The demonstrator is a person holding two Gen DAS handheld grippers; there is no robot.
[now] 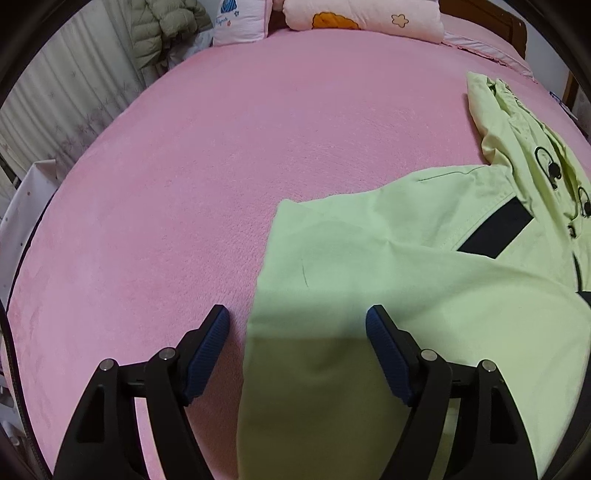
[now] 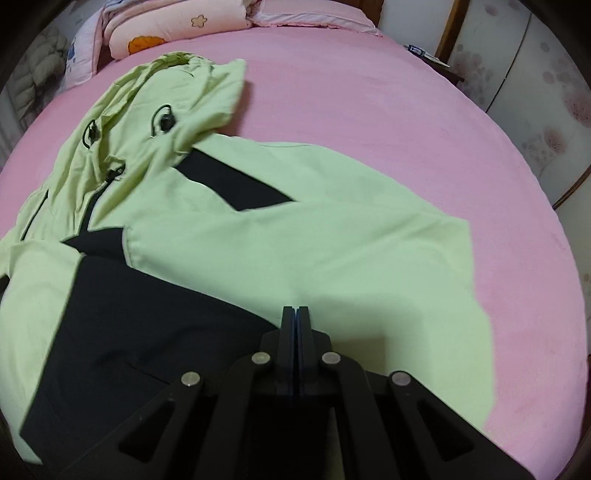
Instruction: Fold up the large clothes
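A light green hooded jacket [image 2: 314, 236] with black panels lies spread on the pink bed [image 2: 369, 92], hood toward the pillows. In the left wrist view the jacket [image 1: 388, 258] fills the lower right, its left edge running between my fingers. My left gripper [image 1: 297, 317] is open and empty just above that edge. My right gripper [image 2: 296, 308] is shut, its tips over the jacket's lower part where green meets black. No cloth shows between its pads.
Pink pillows [image 1: 362, 16] lie at the head of the bed [image 1: 221, 147]. A padded coat [image 1: 162, 26] hangs by the curtains at the far left. A wooden bed frame [image 2: 448, 37] and wardrobe doors [image 2: 535, 92] stand on the right.
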